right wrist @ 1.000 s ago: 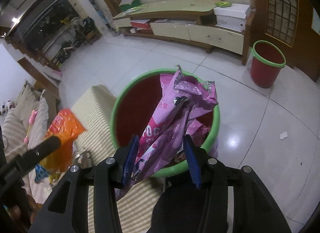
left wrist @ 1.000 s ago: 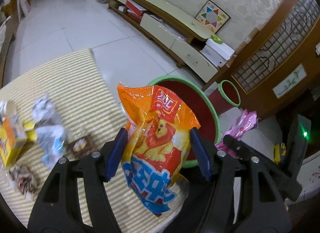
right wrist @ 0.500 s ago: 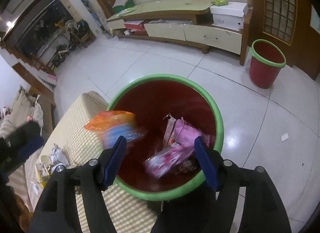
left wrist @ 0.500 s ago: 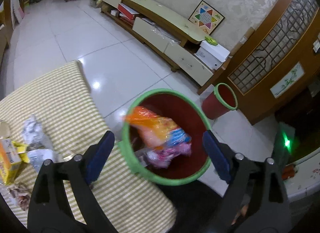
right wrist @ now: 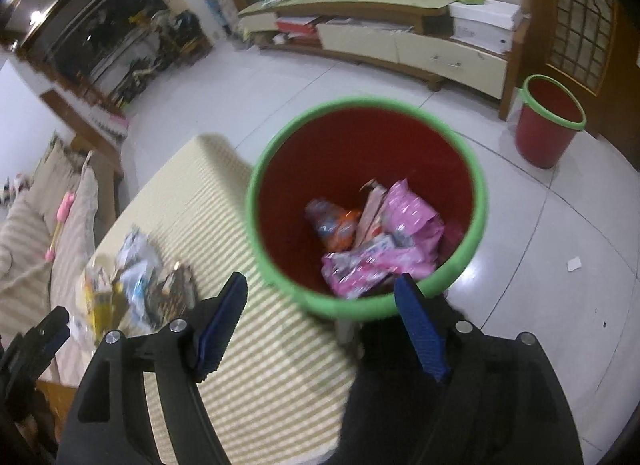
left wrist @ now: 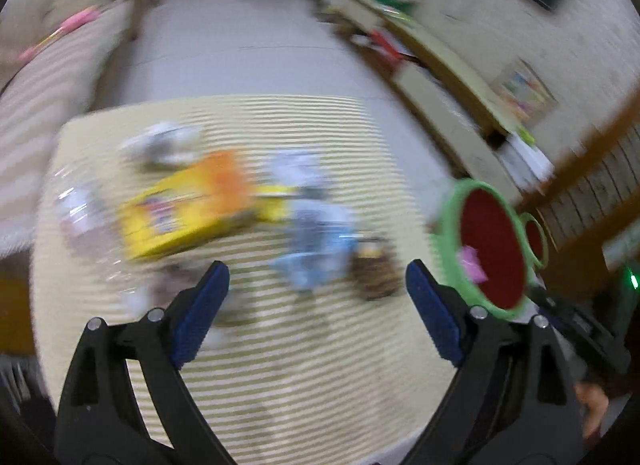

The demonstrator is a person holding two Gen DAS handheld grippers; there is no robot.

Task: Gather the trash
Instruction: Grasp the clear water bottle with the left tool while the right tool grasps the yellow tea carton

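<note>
Left hand-held gripper gapes empty over blurred wrappers; right hand-held gripper, empty, is opening above the bin (a hasty grab could scatter litter).

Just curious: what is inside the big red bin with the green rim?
In the bin lie pink wrappers and an orange snack bag. They cover part of the bottom, so anything beneath them cannot be seen.
</note>
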